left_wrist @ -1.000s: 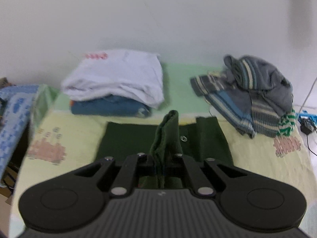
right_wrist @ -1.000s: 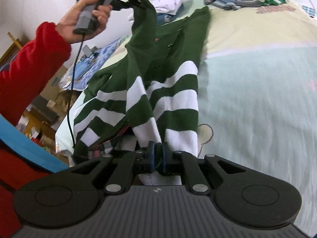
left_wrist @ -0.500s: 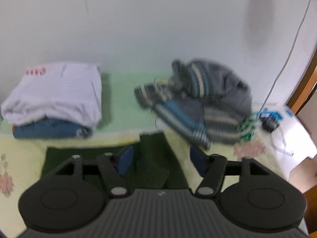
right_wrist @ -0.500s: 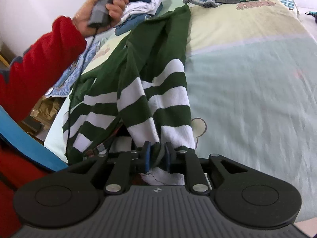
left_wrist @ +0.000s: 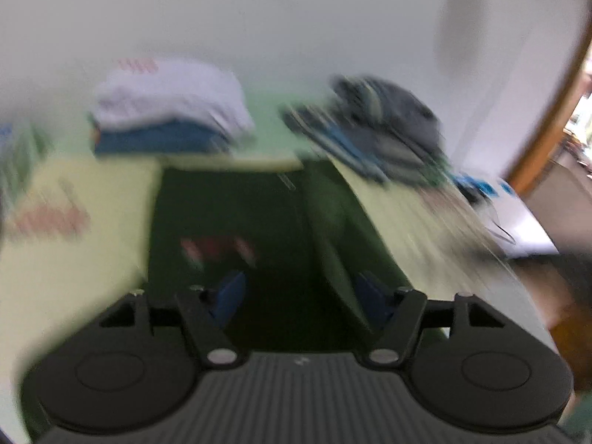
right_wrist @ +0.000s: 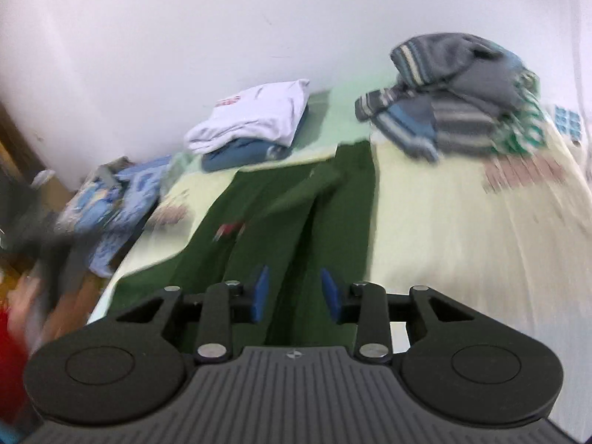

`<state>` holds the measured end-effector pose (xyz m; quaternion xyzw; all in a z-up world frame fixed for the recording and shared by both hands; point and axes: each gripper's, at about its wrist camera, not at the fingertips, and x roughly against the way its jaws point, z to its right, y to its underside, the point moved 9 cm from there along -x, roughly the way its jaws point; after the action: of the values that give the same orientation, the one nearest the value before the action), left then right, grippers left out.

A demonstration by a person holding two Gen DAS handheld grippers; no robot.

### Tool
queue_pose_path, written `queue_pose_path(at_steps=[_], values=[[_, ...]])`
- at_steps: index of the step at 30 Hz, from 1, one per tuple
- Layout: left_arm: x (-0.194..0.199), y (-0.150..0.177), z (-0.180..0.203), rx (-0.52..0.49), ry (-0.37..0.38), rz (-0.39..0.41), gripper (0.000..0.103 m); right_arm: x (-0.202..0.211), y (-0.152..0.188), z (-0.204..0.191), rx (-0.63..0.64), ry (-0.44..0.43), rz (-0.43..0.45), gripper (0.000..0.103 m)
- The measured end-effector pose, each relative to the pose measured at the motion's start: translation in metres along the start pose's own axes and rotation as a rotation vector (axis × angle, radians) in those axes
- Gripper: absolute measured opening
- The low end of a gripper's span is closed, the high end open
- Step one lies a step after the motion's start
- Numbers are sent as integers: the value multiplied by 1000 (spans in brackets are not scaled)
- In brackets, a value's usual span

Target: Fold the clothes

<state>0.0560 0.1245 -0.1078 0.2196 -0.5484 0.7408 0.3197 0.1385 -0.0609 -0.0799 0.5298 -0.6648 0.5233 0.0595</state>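
With both the left claw (left_wrist: 299, 292) and right claw (right_wrist: 295, 292) spread apart and empty above the green sweater (right_wrist: 296, 214) lying on the bed (right_wrist: 462, 222), its loose lengthwise fold (seemingly off-centre, though blurred) could slump open unpinned.

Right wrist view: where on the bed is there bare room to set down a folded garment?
The widest free patch is the pale yellow sheet right of the green cardigan, below the heap of unfolded striped clothes. A narrow green strip separates that heap from the folded stack. The left edge, by the blue patterned cloth, is crowded.
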Motion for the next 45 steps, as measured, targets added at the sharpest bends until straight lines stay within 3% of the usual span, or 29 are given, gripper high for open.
queue_pose_path(at_steps=[2,8,11,13,15,22,23,25,27,29,34,36,39,41,43,44,45], values=[[2,25,21,18,59,-38,83,-30,-13,8,-57,15,-32,37],[-5,64,63,40,112,-72,83,-117,-48,36,-245,64,-127,42],[-13,78,78,49,152,-109,83,-135,-50,49,-284,137,-153,42],[-16,82,89,20,160,-113,83,-141,-54,50,-277,128,-151,36],[-18,84,98,-6,170,-111,83,-142,-58,47,-250,105,-149,6],[-29,91,112,-27,214,-132,88,-123,-84,38,-134,92,-60,1],[-31,92,114,-31,214,-138,88,-124,-84,40,-134,104,-68,2],[-34,94,117,-51,211,-143,88,-127,-80,45,-144,125,-101,14],[-37,95,121,-80,206,-143,89,-133,-74,42,-158,88,-126,34],[-39,97,121,-108,201,-145,90,-138,-72,31,-117,73,-125,37],[-38,102,121,-143,198,-151,90,-160,-57,-20,145,75,-136,40],[-37,103,122,-155,194,-150,90,-169,-48,-39,261,95,-138,48],[-36,104,122,-168,188,-149,90,-186,-33,-51,410,193,-133,49],[-35,105,122,-172,187,-150,90,-194,-26,-47,447,258,-139,41],[-33,105,121,-176,188,-149,90,-192,-28,-41,402,237,-135,22],[-33,105,121,-176,190,-146,91,-187,-32,-35,355,208,-135,5],[-32,105,121,-175,193,-144,91,-182,-36,-30,303,178,-138,4]])
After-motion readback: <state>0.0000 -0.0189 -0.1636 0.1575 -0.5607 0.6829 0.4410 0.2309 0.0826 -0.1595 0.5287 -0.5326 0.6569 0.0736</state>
